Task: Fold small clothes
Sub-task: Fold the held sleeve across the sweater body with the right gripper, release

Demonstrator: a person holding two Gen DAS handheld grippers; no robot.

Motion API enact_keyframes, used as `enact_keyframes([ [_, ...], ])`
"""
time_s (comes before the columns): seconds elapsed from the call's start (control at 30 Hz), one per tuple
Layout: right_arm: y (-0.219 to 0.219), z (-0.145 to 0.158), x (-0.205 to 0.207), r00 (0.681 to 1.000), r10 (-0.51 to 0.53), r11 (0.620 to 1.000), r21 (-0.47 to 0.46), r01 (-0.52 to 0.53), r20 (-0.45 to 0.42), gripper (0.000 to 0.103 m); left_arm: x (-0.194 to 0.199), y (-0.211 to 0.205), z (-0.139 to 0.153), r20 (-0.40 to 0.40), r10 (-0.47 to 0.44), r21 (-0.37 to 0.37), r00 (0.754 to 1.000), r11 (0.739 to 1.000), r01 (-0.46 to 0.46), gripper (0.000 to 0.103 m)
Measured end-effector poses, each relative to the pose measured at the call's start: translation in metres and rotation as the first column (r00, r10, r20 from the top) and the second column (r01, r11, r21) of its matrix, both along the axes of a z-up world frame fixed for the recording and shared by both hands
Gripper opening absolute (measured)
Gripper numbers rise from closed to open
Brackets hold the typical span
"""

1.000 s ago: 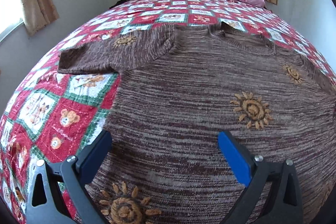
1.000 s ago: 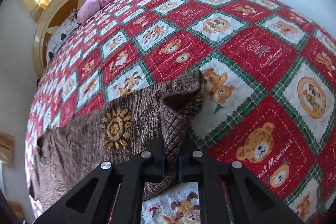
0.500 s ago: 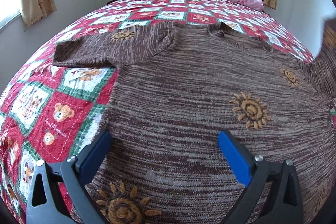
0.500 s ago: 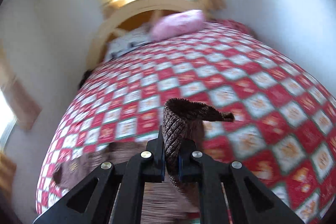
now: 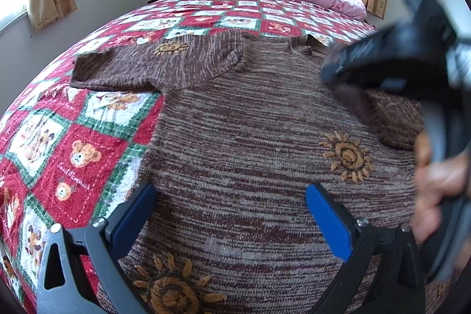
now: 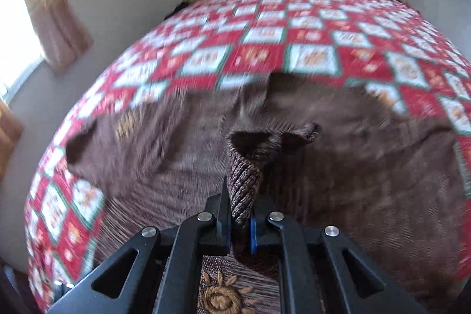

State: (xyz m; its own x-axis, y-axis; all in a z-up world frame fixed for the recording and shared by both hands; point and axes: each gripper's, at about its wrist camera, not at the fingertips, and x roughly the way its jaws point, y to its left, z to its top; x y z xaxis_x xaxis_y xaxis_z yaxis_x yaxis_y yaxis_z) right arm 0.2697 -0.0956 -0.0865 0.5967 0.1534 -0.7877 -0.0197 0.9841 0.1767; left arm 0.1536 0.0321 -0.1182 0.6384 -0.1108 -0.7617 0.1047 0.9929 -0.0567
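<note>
Left wrist view: teddy-bear quilt (image 5: 67, 167) at left, brown knit sweater (image 5: 250, 143) spread mid-frame, left gripper (image 5: 229, 214) released at bottom centre over it. Right gripper (image 6: 240, 222) clenched on sweater cuff (image 6: 244, 178), frame right.

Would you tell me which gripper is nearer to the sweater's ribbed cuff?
Right. The right gripper is clamped on the cuff, holding it above the sweater's body. The left gripper hovers open near the hem.
</note>
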Motion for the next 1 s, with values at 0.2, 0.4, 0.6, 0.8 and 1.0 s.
enact_keyframes([
  [0.2,0.011,-0.009,-0.002,0.999,0.032,0.997,-0.066,-0.03,0.033,0.011,-0.001,-0.001,0.0,-0.002,0.0,0.001,1.0,1.0,0.0,0.103],
  [0.4,-0.021,0.029,-0.016,0.996,0.011,1.0,-0.013,-0.01,0.088,0.028,0.0,0.002,-0.001,-0.002,-0.002,-0.007,1.0,1.0,0.002,0.103],
  [0.6,-0.149,0.079,-0.05,0.958,-0.221,0.974,0.089,0.207,0.185,0.067,-0.001,0.001,-0.001,-0.003,-0.002,-0.005,1.0,1.0,0.002,0.103],
  [0.8,-0.24,0.052,-0.044,0.946,-0.322,0.934,0.157,0.322,-0.027,0.067,0.001,-0.002,-0.002,-0.006,-0.001,0.02,1.0,1.0,0.002,0.103],
  [1.0,-0.226,-0.001,0.002,0.943,-0.233,0.945,0.175,0.277,-0.236,0.021,0.002,-0.003,-0.002,-0.009,-0.002,0.027,1.0,1.0,0.002,0.103],
])
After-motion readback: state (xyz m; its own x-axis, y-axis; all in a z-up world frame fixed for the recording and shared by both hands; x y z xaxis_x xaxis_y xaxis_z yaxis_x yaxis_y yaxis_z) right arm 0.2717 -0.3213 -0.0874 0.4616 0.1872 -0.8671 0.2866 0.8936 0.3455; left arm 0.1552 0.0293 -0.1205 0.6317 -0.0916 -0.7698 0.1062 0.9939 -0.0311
